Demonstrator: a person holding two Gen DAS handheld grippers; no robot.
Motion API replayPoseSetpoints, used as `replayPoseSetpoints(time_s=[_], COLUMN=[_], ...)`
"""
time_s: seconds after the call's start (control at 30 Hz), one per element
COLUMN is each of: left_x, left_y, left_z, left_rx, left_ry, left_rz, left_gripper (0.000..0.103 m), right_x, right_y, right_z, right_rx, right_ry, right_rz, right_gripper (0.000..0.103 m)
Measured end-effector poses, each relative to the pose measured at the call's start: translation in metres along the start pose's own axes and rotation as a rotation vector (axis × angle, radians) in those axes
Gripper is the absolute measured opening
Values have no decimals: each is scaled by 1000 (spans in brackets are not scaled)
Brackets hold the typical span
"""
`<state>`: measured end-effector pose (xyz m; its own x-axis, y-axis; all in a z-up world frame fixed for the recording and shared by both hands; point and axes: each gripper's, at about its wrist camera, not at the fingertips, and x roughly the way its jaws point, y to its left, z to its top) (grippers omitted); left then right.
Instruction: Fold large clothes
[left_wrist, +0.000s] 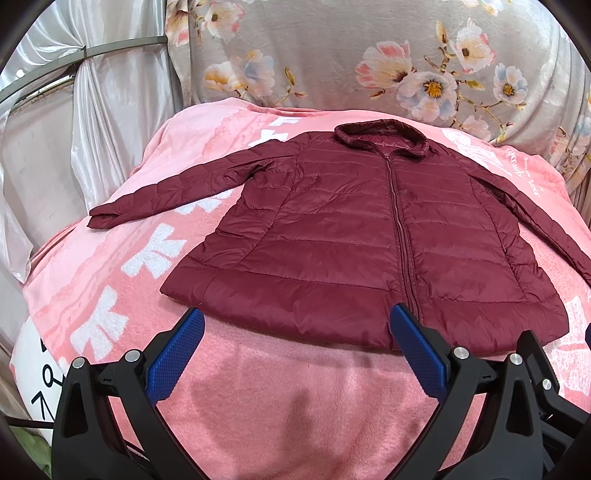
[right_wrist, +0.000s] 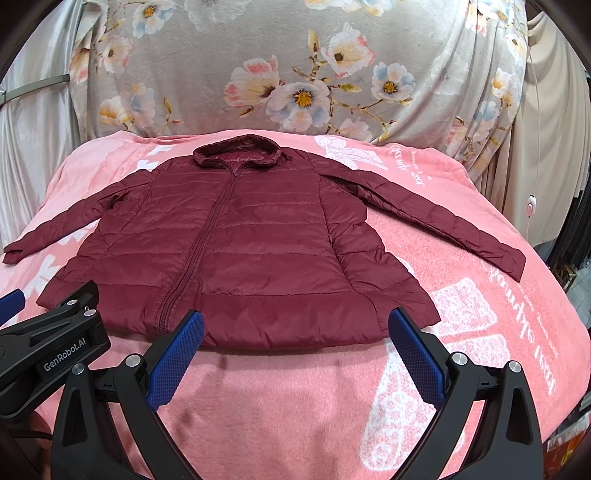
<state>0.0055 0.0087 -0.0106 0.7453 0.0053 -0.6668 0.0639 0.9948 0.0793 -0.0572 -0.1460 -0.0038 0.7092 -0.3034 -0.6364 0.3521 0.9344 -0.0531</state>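
Maroon quilted jacket (left_wrist: 354, 236) lies flat, zipped, sleeves out, on the pink blanket (left_wrist: 280, 398). We hold our left claw (left_wrist: 297, 350) and right claw (right_wrist: 295, 350) spread wide, empty, its hem just beyond at twelve o'clock.

jacket (left_wrist: 343, 236): dark maroon quilted puffer, thin and shiny, pretty long cut
state: totally unfolded, zipped shut right up the middle, front side up
pose: spread flat, collar at the far end, hem at the near end, a few puffy wrinkles near the hem
sleeves: both stretched out sideways and angled down, one to each side, cuffs lying flat
spot: lying on the pink blanket (left_wrist: 295, 398), roughly in the middle of it
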Motion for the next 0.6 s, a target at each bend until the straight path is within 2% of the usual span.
replayPoseSetpoints(time_s=[0.6], left_x=[2], left_y=[2], left_z=[-2], left_rx=[-3], left_ry=[0], left_rz=[-1], left_gripper=[98], right_x=[1], right_y=[1], right_z=[0], right_rx=[0], right_ry=[1], right_rz=[1], right_gripper=[98])
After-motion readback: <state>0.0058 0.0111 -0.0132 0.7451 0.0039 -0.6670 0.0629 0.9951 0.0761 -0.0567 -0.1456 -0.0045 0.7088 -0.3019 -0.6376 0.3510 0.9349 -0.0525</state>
